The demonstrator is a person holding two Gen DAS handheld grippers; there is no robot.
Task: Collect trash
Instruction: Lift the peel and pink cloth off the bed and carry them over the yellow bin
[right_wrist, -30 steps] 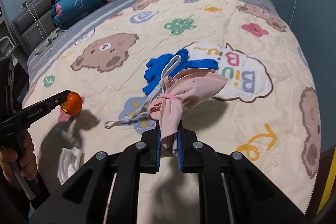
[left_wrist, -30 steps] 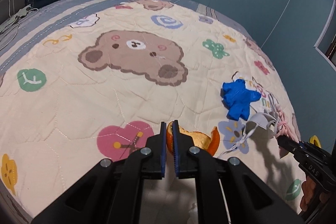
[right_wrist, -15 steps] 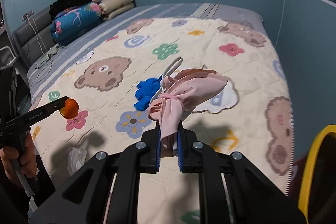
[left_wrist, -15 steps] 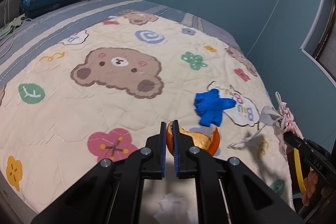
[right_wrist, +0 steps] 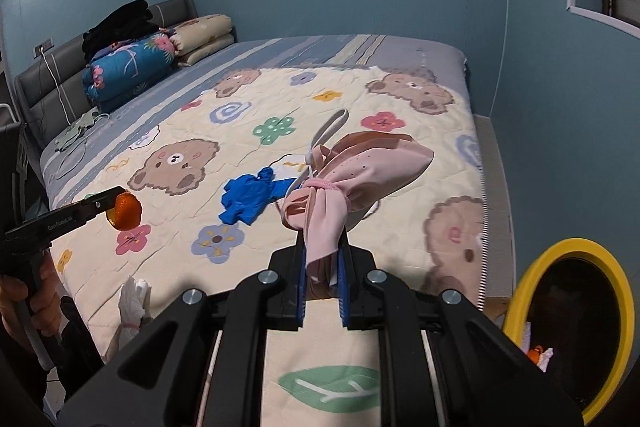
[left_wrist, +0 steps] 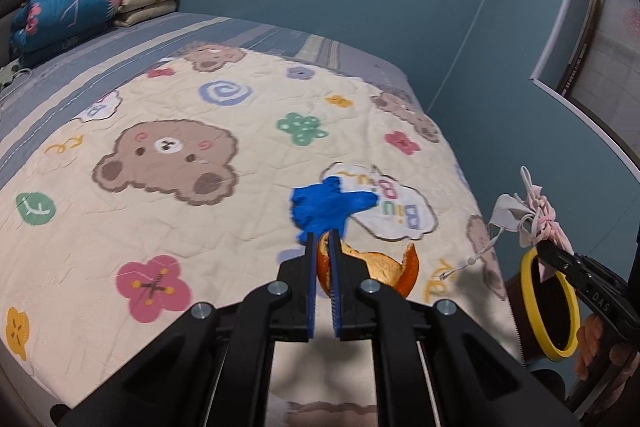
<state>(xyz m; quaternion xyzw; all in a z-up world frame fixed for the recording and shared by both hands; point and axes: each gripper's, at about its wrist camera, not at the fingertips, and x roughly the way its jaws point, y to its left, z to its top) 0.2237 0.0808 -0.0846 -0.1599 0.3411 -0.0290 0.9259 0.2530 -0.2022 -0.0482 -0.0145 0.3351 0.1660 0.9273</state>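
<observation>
My left gripper (left_wrist: 323, 247) is shut on an orange peel (left_wrist: 376, 269), held above the bed's near edge; it shows from the side in the right wrist view (right_wrist: 127, 210). My right gripper (right_wrist: 323, 259) is shut on a pink face mask (right_wrist: 360, 175) with white straps, held in the air; it also shows in the left wrist view (left_wrist: 536, 223). A yellow-rimmed trash bin (right_wrist: 570, 323) stands off the bed's corner at the lower right, with some trash inside. A blue glove (left_wrist: 324, 207) lies on the quilt. A white crumpled tissue (right_wrist: 134, 301) lies at the bed's near edge.
The bed carries a cream quilt (left_wrist: 132, 219) with bear and flower prints. Folded blankets and pillows (right_wrist: 132, 67) are stacked at the headboard. Blue walls close in the far side and right side. The bin (left_wrist: 550, 303) sits under my right gripper in the left wrist view.
Both grippers have pulled back and up from the quilt with their loads. The right one has swung toward the bed's corner, and the yellow bin has come into view.
</observation>
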